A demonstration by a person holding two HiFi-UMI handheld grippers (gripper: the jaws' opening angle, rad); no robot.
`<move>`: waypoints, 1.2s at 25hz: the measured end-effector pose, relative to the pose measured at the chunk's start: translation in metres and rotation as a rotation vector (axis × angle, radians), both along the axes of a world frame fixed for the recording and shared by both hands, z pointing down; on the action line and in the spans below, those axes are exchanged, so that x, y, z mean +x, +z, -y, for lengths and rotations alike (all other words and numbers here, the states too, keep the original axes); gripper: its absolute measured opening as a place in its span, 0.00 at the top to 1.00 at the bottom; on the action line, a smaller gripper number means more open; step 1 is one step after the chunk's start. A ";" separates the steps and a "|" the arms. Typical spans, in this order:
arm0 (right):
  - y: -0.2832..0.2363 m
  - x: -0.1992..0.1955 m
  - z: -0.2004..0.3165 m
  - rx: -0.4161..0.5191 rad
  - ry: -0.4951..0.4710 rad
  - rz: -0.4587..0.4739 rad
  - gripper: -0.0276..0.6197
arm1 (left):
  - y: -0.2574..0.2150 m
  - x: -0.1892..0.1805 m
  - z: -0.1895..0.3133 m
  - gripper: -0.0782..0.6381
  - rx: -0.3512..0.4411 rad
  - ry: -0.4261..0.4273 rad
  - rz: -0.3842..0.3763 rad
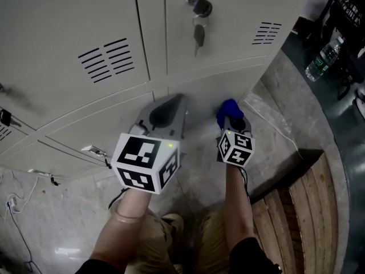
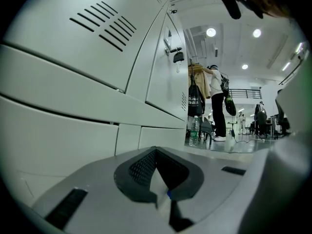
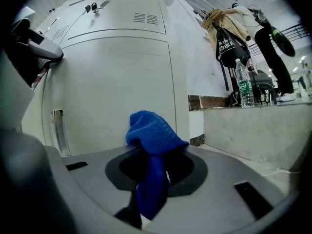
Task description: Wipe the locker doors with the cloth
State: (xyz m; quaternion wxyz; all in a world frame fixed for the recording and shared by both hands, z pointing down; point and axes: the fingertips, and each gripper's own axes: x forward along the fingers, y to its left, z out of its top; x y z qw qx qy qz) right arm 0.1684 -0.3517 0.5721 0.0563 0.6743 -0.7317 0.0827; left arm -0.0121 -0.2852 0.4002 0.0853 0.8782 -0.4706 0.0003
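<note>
Pale grey locker doors (image 1: 74, 21) fill the upper head view. A blue cloth (image 1: 227, 111) is bunched in my right gripper (image 1: 232, 119), which is shut on it, and the cloth's front lies close against a low locker door (image 3: 112, 82). In the right gripper view the cloth (image 3: 153, 130) bulges over the jaws and hangs down between them at my right gripper (image 3: 156, 167). My left gripper (image 1: 169, 108) hovers just left of it, near the same low row of doors (image 2: 73, 82). Its jaws are shut with nothing in them, as the left gripper view (image 2: 157, 172) shows.
A key (image 1: 198, 34) hangs from a lock (image 1: 201, 4) on an upper door. A metal handle (image 3: 58, 130) sits on the low door. A water bottle (image 1: 322, 59) and dark bags stand on the floor at right. A wooden slatted bench (image 1: 302, 210) lies at lower right.
</note>
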 end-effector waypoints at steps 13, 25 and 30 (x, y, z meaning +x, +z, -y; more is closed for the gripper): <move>0.007 0.045 0.019 -0.042 0.128 -0.031 0.82 | -0.002 0.006 -0.007 0.88 0.014 0.049 0.066; 0.009 0.016 -0.026 -0.016 0.100 0.061 0.82 | -0.018 -0.002 -0.023 0.88 0.021 0.025 0.044; -0.004 -0.024 -0.042 0.013 -0.037 0.008 0.82 | -0.030 -0.002 -0.038 0.88 0.047 0.012 0.047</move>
